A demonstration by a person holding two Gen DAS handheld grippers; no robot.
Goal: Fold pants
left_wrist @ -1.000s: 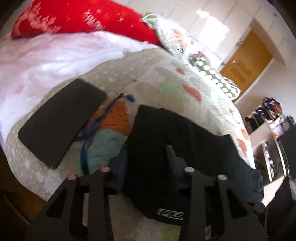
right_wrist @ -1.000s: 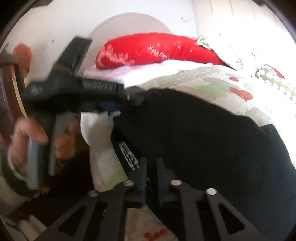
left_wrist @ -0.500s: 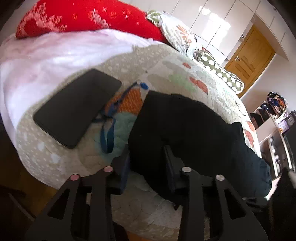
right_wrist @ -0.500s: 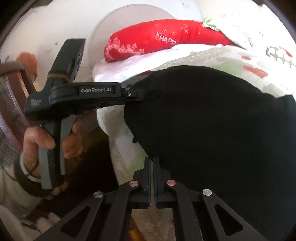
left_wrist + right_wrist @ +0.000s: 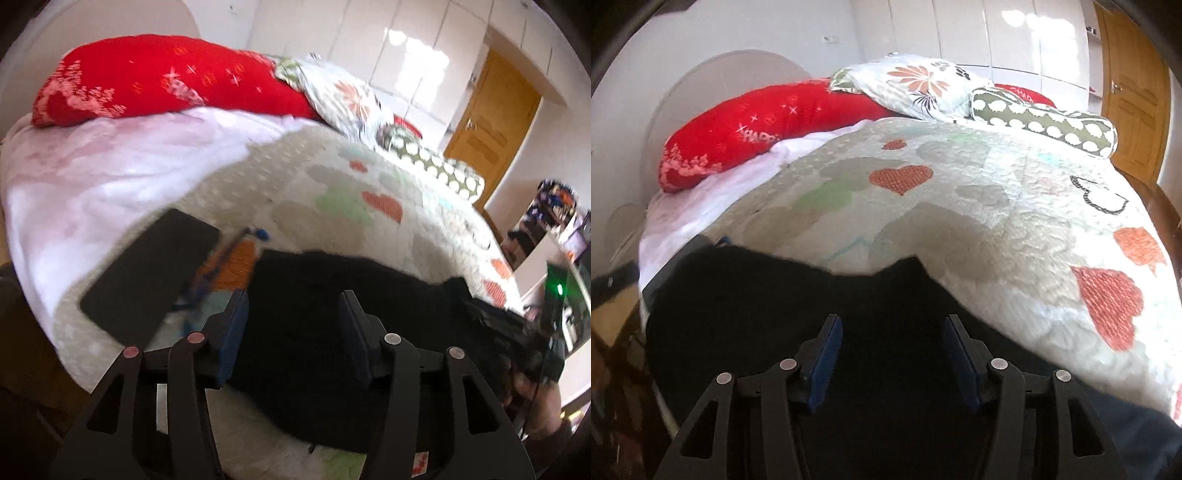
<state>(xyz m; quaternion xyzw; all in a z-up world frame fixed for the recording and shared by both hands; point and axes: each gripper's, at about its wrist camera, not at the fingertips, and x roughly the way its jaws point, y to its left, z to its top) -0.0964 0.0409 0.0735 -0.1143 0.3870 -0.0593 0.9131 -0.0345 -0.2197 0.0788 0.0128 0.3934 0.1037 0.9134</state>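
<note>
Black and folded, the pants (image 5: pixel 314 332) lie at the near edge of the quilted bedspread (image 5: pixel 332 184), and both cameras look down on them. Only the left wrist view shows the flat black slab (image 5: pixel 151 280) on the quilt beside the pants, the blue cord (image 5: pixel 221 266) between them, and, at the far right, a hand (image 5: pixel 535 384) on the other tool. Only the right wrist view shows the green spotted bolster (image 5: pixel 1045 118) whole, the flowered pillow (image 5: pixel 916 85) and the rounded headboard (image 5: pixel 720 81). The red pillow (image 5: pixel 757 129) carries white lettering that begins "HAPP"; the rest cannot be read. The left gripper (image 5: pixel 293 332) and right gripper (image 5: pixel 892 350) have both just been opening; each stands moderately wide over the dark cloth, with the pads clear of it.
</note>
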